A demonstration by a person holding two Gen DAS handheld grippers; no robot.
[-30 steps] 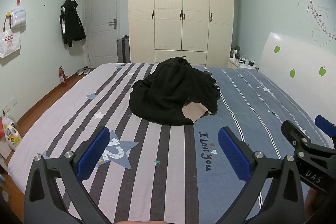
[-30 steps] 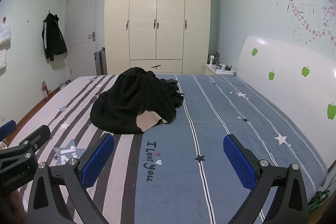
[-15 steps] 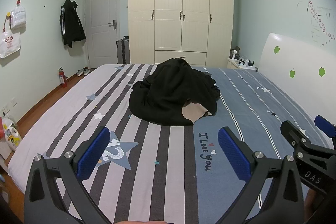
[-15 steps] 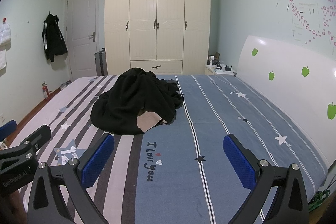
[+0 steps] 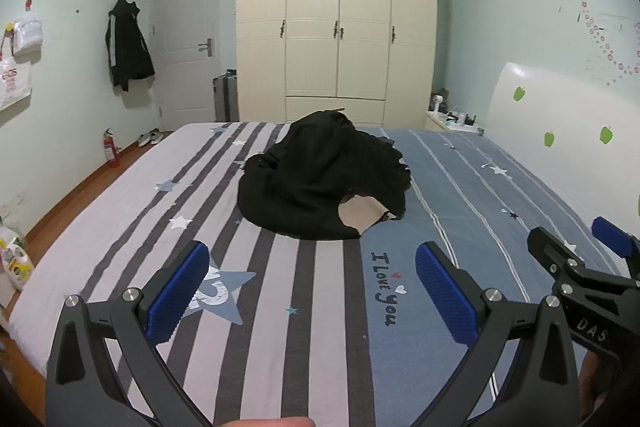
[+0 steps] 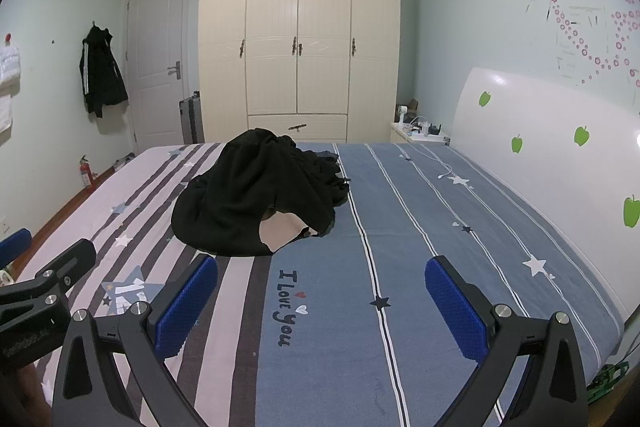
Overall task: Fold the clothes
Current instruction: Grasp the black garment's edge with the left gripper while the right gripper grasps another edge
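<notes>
Near the middle of the bed (image 5: pixel 120 227), toward its far edge, the black garment (image 5: pixel 320 183) lies in a crumpled heap, straddling the line where the grey-striped half of the cover meets the blue half. A patch of beige lining or fabric (image 5: pixel 362 213) shows at the heap's near side. No fold has been made: the cloth is bunched, with no sleeve or hem laid flat, so the task looks to be at its very start. The left hand-held gripper (image 5: pixel 312 291) hovers above the near edge of the bed with its blue pads spread wide and nothing between them. The right hand-held gripper (image 6: pixel 320 301) does the same just beside it, also spread wide and empty. Both stand well apart from the garment. Everything remains to be done: reaching the heap, spreading it out flat on the cover, and then folding it.
</notes>
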